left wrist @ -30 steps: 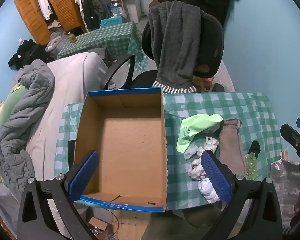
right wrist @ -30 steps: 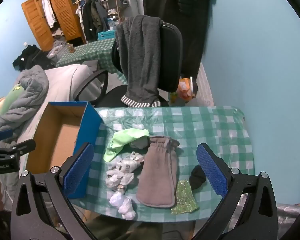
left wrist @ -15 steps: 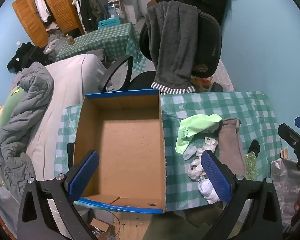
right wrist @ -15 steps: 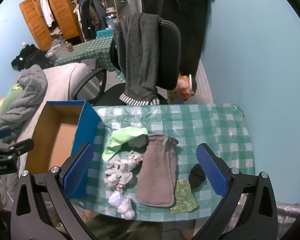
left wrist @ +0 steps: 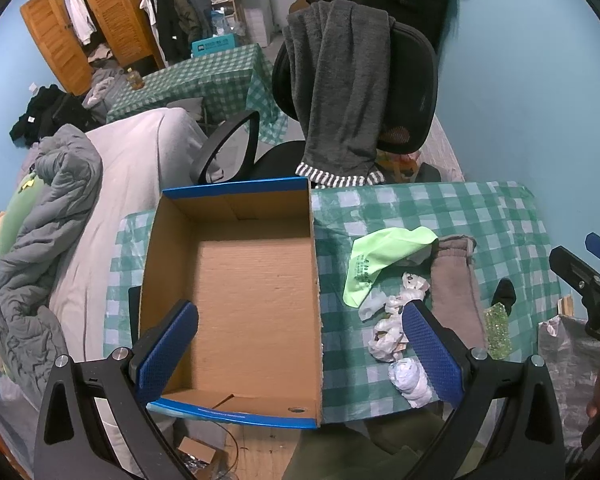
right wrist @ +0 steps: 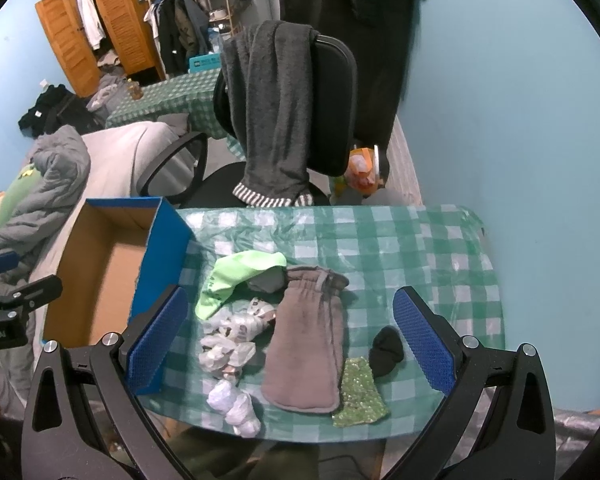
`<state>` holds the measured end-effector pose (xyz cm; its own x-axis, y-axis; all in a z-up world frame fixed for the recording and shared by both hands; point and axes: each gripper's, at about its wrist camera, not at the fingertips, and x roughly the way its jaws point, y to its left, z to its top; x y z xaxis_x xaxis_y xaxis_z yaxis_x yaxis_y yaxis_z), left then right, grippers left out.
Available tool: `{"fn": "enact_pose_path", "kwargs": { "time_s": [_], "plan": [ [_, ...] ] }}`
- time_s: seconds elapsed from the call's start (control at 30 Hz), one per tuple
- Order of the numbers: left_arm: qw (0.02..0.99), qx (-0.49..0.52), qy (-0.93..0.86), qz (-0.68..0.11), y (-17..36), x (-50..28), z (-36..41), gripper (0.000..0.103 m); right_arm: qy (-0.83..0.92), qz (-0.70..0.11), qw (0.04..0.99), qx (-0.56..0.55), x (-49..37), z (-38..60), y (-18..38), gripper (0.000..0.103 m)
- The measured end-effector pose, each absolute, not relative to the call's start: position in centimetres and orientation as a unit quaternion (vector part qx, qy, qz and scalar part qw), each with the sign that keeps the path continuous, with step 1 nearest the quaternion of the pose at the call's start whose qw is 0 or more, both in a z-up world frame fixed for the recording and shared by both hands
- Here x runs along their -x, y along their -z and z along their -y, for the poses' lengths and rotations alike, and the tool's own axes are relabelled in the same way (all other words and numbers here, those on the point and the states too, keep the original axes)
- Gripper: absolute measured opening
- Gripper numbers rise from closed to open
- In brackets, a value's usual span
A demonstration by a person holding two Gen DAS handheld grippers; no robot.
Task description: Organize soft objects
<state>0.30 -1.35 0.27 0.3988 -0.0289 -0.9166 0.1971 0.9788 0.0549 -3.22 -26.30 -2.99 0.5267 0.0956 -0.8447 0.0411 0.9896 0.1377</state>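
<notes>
left gripper (left wrist: 300, 344): jaws spread wide, nothing between them, hovering over the box
right gripper (right wrist: 290, 342): jaws spread wide, empty, hovering over the pile of soft things
box (left wrist: 236, 288): open cardboard, blue outside, nothing inside; sits at the 9 o'clock side of the table
table (right wrist: 400, 248): green-white check cloth, bare toward 12 and 3 o'clock
green cloth (right wrist: 236, 280): lime, crumpled, just beside the box wall, at 11 o'clock of the pile
brown mitt (right wrist: 306, 340): flat, middle of the pile, cuff toward 12 o'clock, touching the green cloth's grey end
white socks (right wrist: 234, 402): rolled, at 7 o'clock of the mitt, near the table's front edge
crumpled white bits (right wrist: 232, 340): between green cloth and white socks
black sock (right wrist: 386, 350): balled, at 3 o'clock of the mitt
sparkly green cloth (right wrist: 358, 394): flat, touching mitt and black sock, at 5 o'clock
chair (right wrist: 328, 108): behind table at 12 o'clock, grey towel (right wrist: 272, 120) draped over its back
</notes>
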Motion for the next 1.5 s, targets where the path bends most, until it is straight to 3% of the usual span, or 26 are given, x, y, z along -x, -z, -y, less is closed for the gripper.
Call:
{"fn": "enact_pose_path", "kwargs": {
  "time_s": [1.5],
  "plan": [
    [0.829, -0.076, 0.069, -0.549, 0.46, -0.41, 1.95, 0.103, -0.017, -0.496, 0.865, -0.07, 2.82, 26.23, 3.81, 0.102]
  ]
}}
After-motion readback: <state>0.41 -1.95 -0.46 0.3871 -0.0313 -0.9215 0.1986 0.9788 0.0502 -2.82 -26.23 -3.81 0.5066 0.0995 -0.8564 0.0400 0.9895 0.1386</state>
